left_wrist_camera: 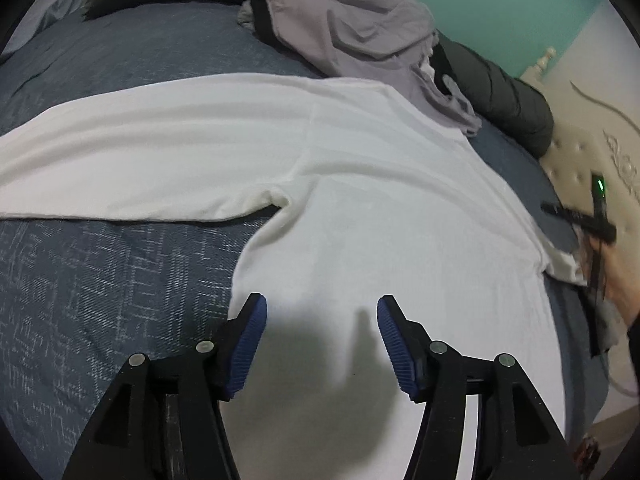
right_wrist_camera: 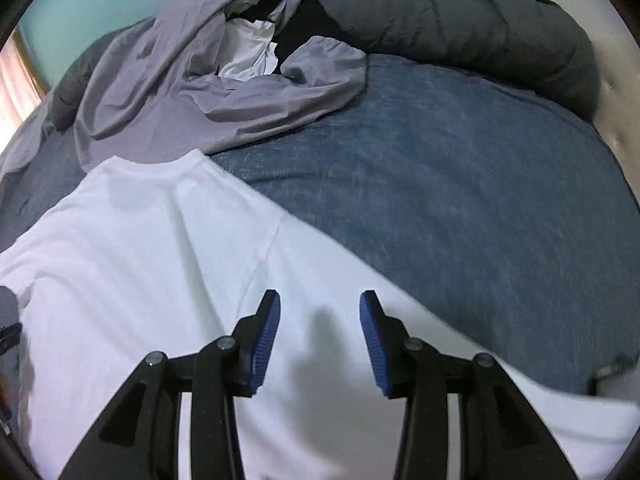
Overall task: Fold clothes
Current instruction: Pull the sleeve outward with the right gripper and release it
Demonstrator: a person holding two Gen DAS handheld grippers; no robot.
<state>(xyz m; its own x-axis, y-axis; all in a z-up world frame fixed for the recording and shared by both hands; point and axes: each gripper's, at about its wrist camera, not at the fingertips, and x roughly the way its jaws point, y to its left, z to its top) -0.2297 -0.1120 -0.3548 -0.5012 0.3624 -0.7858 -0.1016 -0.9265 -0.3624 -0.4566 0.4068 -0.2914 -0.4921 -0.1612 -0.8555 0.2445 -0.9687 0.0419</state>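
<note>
A white T-shirt [left_wrist_camera: 360,208] lies spread flat on a blue bedspread [left_wrist_camera: 100,280], and both tools hang above it.

Left side: one sleeve [left_wrist_camera: 120,160] runs out long to the left across the bedspread, its lower edge meeting the body of the shirt at the armpit just ahead and left of the left gripper [left_wrist_camera: 322,308]. The jaws of that tool stand apart with nothing between them; their shadow falls on the white cloth directly below. The side edge of the shirt passes close beside the left fingertip [left_wrist_camera: 256,308].

Centre: the body of the shirt runs lengthwise from the grippers toward the collar [right_wrist_camera: 160,168], which points away at the far end. Beyond the collar sits a heap of grey clothes [right_wrist_camera: 180,92], and behind that a dark rolled quilt [right_wrist_camera: 460,24].

Right side: the right gripper [right_wrist_camera: 320,304] is over the shoulder seam and the other sleeve [right_wrist_camera: 520,412], which trails out to the right and toward the lower edge of the view. Its jaws also stand apart and empty. The left view shows this tool near the shirt's right edge, blurred.

Judgement: folding has not begun. The left sleeve lies nearer the left gripper, the right sleeve nearer the right; each sleeve would fold inward across the long axis.
</note>
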